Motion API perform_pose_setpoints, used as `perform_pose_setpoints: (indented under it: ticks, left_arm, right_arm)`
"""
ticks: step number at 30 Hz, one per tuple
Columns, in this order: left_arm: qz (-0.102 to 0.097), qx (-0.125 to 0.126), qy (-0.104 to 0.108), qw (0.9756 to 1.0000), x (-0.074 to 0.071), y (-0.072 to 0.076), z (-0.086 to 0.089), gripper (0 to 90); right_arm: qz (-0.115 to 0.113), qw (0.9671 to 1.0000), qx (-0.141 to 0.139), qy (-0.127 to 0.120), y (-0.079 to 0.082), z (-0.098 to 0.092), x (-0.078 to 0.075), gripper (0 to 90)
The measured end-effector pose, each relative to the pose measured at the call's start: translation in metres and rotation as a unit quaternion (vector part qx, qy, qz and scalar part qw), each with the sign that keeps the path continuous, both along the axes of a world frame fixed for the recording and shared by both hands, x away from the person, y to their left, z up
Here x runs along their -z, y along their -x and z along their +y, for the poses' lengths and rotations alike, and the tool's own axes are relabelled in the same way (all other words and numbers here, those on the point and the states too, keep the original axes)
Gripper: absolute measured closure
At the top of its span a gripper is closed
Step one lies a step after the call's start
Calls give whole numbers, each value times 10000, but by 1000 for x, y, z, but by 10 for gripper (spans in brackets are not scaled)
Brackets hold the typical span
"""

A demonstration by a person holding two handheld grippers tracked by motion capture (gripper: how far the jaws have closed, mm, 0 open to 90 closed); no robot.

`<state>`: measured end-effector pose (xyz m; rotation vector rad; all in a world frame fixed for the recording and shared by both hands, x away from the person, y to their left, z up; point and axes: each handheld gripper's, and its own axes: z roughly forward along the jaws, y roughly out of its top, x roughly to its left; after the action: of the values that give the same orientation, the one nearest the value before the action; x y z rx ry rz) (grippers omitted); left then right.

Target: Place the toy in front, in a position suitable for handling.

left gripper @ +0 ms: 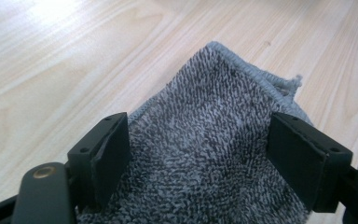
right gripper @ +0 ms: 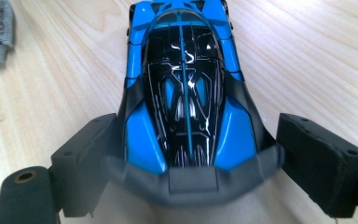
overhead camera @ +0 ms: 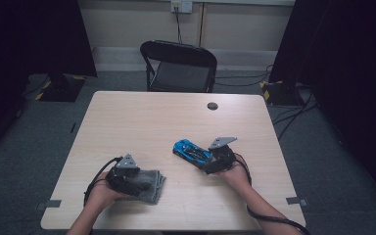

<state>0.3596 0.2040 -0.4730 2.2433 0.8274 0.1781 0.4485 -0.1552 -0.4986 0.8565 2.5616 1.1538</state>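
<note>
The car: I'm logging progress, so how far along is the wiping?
Done: car and cloth lie on the table. In hand: right claw straddles the car's rear, left claw straddles the cloth. Left: cloth and car are apart, no wiping yet.

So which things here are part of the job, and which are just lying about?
Part of the job:
- blue toy car, between the right tongs
- grey cloth, under the left tongs

Lying about:
- black chair behind the table
- dark round disc near the table's far edge
</note>
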Motion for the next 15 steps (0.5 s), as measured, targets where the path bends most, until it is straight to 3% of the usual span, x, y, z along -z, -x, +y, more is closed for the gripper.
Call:
perform_pose_setpoints:
  ticks: [7, 10, 15]
  left_arm:
    - [-92, -84, 76, 9999, -9, 3, 7, 215]
    - [-65, -97, 0, 9999, -9, 8, 15, 217]
    - [19, -106, -124, 9999, -5, 14, 27, 300]
  right_arm:
    - [-84, 9996, 232, 118, 13, -7, 4, 141]
    - [-185, 9995, 175, 193, 14, -6, 6, 161]
    - [-85, 9997, 178, 157, 11, -4, 6, 161]
